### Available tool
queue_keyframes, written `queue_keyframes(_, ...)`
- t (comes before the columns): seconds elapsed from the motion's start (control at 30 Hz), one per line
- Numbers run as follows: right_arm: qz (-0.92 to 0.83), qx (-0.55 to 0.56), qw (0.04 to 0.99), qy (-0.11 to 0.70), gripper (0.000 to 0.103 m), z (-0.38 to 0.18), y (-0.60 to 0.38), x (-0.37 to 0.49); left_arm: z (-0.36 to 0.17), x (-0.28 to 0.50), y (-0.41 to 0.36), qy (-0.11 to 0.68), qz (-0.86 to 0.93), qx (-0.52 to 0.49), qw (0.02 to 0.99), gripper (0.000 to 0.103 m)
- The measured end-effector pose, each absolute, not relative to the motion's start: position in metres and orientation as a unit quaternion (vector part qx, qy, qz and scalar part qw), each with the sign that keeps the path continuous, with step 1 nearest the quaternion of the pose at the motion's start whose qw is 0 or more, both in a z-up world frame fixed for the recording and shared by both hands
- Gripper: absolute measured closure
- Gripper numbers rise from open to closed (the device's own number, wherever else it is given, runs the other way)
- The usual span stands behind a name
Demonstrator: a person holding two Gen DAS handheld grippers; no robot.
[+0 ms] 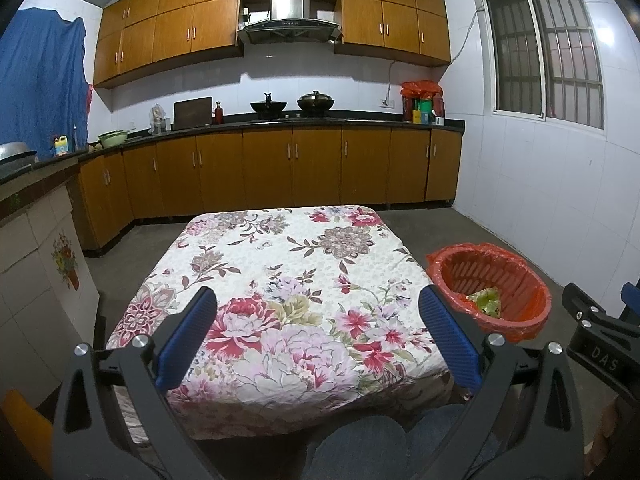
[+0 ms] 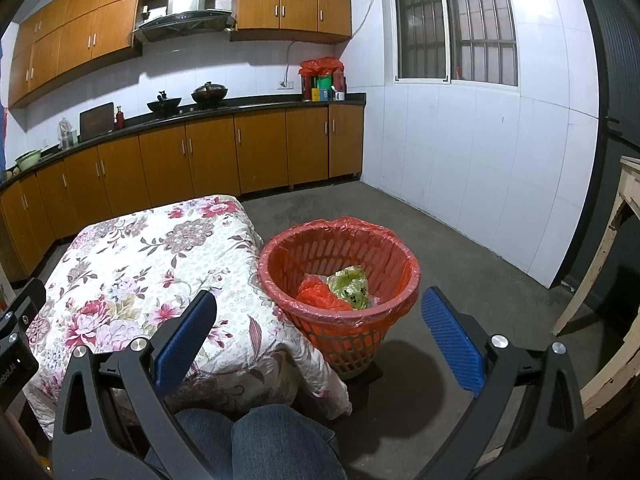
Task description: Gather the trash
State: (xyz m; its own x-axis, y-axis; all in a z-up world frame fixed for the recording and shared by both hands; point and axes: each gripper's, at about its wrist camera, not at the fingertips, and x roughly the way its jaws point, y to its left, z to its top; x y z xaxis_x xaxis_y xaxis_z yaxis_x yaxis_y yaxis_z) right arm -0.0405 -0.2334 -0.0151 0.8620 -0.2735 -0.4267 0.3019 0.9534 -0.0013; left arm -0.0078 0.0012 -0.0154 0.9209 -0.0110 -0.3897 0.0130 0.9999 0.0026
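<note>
On right claw body "DAS" lettering, both claws gaping, empty.

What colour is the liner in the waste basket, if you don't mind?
Orange-red, matching the basket; the liner shows best in the right wrist view.

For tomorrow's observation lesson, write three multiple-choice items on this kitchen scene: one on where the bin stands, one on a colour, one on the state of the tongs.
1. Where does the bin stand?
A. On the floor beside the table
B. On the table
C. On the counter

2. What colour is the liner in the bin?
A. Blue
B. Red-orange
C. White

3. How are the right tongs?
A. Shut on a wrapper
B. Open, holding nothing
C. Shut on the cloth

Key: 1 A, its base rests on the concrete next to the table's corner. 2 B, red-orange plastic folds over the rim. 3 B, the blue pads stand wide apart with nothing between them.
</note>
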Motion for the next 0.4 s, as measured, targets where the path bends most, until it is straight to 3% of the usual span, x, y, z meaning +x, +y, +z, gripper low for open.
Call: queue_keyframes(0.4,-0.148,0.033,0.964,0.218,0.002,-0.0191,-0.2328,-0.0426,-0.0146,-0.0052,0.0008,0.212,-0.008,-0.004,0.977,0.004)
